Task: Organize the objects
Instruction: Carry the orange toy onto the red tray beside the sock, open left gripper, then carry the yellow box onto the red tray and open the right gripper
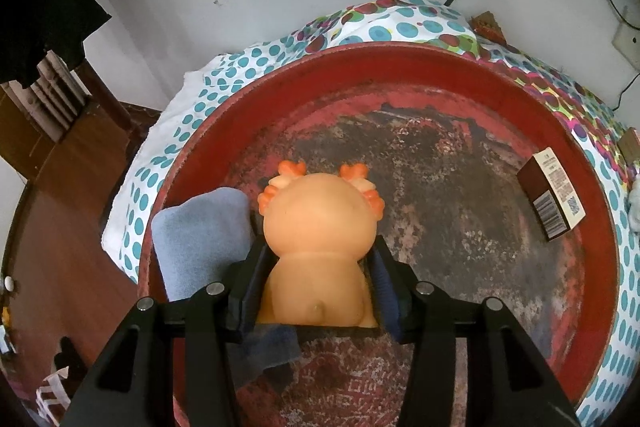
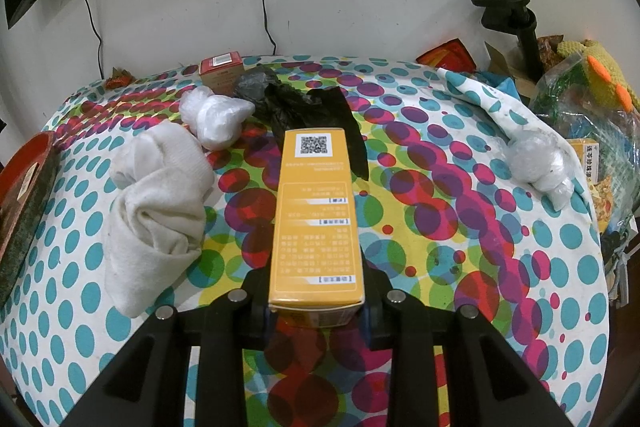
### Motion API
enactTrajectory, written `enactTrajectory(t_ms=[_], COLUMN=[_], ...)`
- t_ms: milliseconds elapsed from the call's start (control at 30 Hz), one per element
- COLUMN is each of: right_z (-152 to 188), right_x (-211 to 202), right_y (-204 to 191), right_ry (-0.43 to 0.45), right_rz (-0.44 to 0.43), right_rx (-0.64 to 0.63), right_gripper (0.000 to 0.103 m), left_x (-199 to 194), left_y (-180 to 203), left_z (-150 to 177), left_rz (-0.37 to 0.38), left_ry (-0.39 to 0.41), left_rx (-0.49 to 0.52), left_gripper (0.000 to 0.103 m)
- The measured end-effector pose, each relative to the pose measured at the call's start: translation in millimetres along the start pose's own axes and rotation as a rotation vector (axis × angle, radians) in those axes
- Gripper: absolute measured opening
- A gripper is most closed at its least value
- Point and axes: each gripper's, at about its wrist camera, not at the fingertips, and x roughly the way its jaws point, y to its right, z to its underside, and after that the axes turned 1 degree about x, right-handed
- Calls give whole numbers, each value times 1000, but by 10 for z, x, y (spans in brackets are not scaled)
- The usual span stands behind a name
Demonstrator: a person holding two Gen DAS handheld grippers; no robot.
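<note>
Left gripper (image 1: 318, 277): fingers flank the body of an orange axolotl toy (image 1: 320, 223), seen from behind, its frilled head pointing away from the camera. The left pad lies against the toy's side; on the right a thin gap seems to show, so whether the toy is still pinched cannot be told.

The toy sits inside a large round red tray (image 1: 400, 75) with a worn, dark-mottled floor. A folded blue-grey cloth (image 1: 200, 235) lies in the tray just left of the toy, against the tray wall and partly under the left finger. A brown box (image 1: 554, 199) with barcode and QR code leans at the tray's right wall, well apart from the toy. The tray rests on a dotted tablecloth (image 1: 248, 67) covering the tabletop.

Right gripper (image 2: 316, 311): pinching the near end of a long yellow box (image 2: 316, 215), which runs straight away from the camera, QR code at the far end, above the cloth-covered tabletop.

On the tabletop in the right wrist view: a rolled white sock (image 2: 160, 199) left of the box; a crumpled white plastic bag (image 2: 216, 119) beyond it; a black plastic bag (image 2: 288, 99) behind the box's far end; a small red box (image 2: 222, 71) near the wall; another clear plastic wad (image 2: 540, 163) at right. Tray rim visible at far left edge.
</note>
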Motion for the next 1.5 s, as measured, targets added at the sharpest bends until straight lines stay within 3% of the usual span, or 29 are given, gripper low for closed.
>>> enactTrajectory(t_ms=[200, 367, 733, 867, 967, 1500], right_z=[-1, -6, -5, 1, 1, 25], right_x=[8, 8, 10, 7, 7, -142], right_y=[0, -3, -23, -37, -43, 55], right_ry=[-4, -4, -2, -1, -1, 37], right_rz=[3, 4, 15, 28, 34, 58], right_rx=[-2, -2, -17, -24, -28, 38], right_gripper=[31, 31, 31, 31, 31, 31], left_x=[-110, -223, -584, -735, -801, -1011], left_y=[3, 78, 141, 104, 53, -293], left_z=[-11, -6, 150, 266, 381, 904], left_rz=[34, 5, 20, 24, 23, -35], left_ry=[17, 46, 86, 123, 131, 192], left_rx=[-12, 24, 87, 105, 131, 24], left_gripper=[63, 73, 78, 89, 89, 98])
